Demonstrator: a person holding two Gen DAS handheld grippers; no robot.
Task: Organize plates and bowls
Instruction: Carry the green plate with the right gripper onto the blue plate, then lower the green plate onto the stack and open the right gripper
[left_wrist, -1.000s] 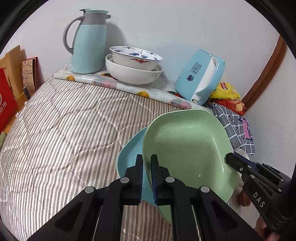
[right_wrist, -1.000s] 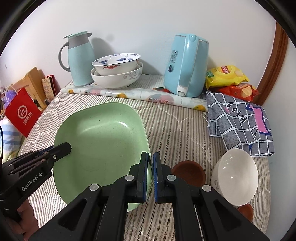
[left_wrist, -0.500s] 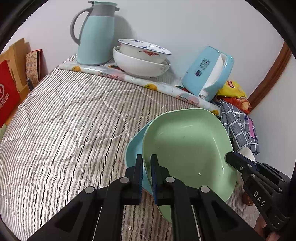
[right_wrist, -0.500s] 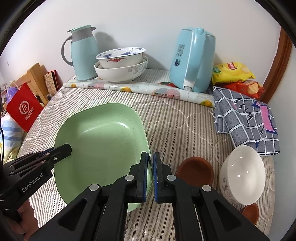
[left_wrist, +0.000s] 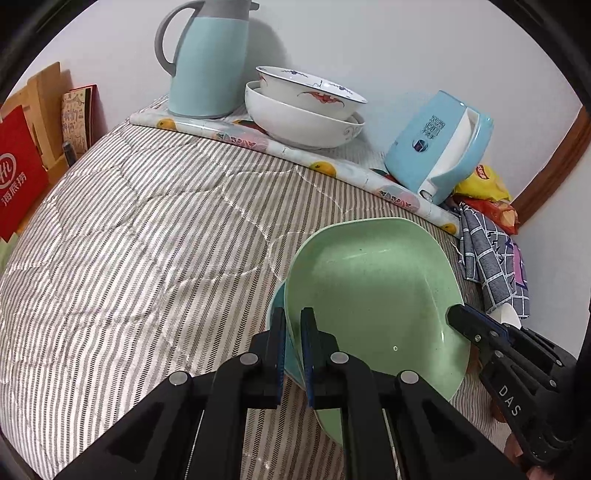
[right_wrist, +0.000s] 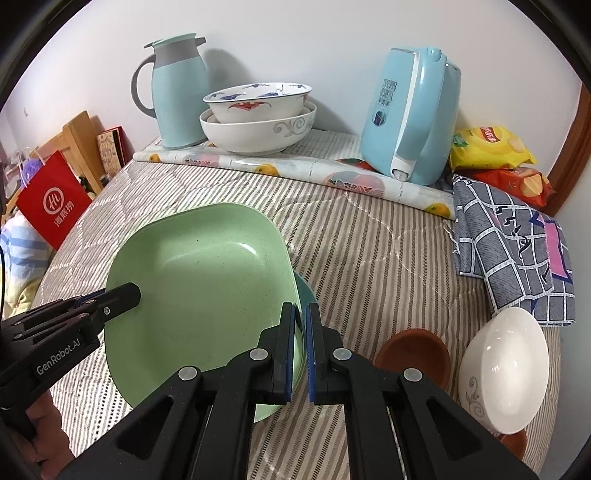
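Green plate (right_wrist: 199, 291) lower over blue plate (right_wrist: 308, 291)

You have a speckled, satin-smooth plastic green plate (right_wrist: 199, 291) over a quilted, matt striped cloth cover (right_wrist: 369, 258). At its back edge, the stacked bowls (right_wrist: 258, 122) look like glazed, glossy ceramic, standing on a shiny printed plastic sheet (right_wrist: 314, 170); the kettle (right_wrist: 410, 114) is smooth plastic.

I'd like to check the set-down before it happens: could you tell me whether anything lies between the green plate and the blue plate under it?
Nothing visible does. Both claws, left and right, are shut on opposite rims of the green plate, which sits directly over the blue plate. Only the blue plate's edge shows; its middle is hidden.
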